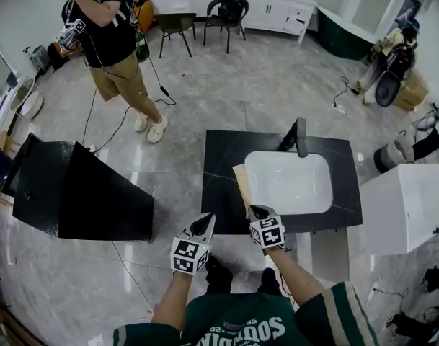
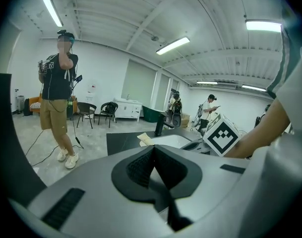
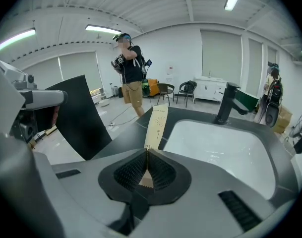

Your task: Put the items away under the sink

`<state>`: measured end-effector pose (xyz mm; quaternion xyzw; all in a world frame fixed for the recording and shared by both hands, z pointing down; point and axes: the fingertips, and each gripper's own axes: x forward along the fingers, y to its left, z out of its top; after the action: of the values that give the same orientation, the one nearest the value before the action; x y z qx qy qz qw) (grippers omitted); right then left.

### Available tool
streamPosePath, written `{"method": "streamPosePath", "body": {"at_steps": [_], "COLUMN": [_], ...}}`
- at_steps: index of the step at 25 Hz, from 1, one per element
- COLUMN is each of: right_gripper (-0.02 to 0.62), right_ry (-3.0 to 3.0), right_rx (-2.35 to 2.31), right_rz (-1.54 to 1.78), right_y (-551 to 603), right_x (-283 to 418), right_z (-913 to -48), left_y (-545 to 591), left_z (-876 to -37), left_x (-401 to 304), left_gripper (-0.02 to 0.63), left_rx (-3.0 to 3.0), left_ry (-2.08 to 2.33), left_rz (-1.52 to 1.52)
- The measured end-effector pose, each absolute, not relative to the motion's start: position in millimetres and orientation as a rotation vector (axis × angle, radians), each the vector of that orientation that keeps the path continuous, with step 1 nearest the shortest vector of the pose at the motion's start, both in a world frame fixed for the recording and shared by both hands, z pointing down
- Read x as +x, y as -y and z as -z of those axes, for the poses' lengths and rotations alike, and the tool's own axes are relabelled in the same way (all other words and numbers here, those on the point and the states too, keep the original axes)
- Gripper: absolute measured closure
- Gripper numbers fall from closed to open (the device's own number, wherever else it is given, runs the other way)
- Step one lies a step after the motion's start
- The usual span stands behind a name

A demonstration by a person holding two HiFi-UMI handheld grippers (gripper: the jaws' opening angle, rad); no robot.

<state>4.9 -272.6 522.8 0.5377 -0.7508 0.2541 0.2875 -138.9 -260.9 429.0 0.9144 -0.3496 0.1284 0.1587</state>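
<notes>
My right fingers (image 3: pixel 131 175) pinch the thin paper packet (image 3: pixel 157 123); my left fingers (image 2: pixel 138 167) are clenched, empty. A fast swing could make it slip out.

Your black tabletop (image 1: pixel 223 157) stands on the grey tiled floor (image 1: pixel 226 92). A white basin (image 1: pixel 287 182) is sunk into it, with a black tap (image 1: pixel 300 137) at the basin's 12 o'clock. A tan paper packet (image 1: pixel 242 186) runs along the basin's 9 o'clock edge.
</notes>
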Motion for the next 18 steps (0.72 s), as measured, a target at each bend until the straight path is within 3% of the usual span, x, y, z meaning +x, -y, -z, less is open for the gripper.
{"method": "streamPosePath", "body": {"at_steps": [18], "right_gripper": [0.551], "right_ry": [2.121], "right_rx": [1.37], "right_rz": [-0.575], "right_y": [155.2], "right_x": [206.5], "right_z": [-490.2], "left_y": [136.0], "left_z": [-412.4], "left_x": [53.6], "left_gripper": [0.597], "left_rx": [2.541], "left_ry": [1.167], "left_rz": [-0.367]}}
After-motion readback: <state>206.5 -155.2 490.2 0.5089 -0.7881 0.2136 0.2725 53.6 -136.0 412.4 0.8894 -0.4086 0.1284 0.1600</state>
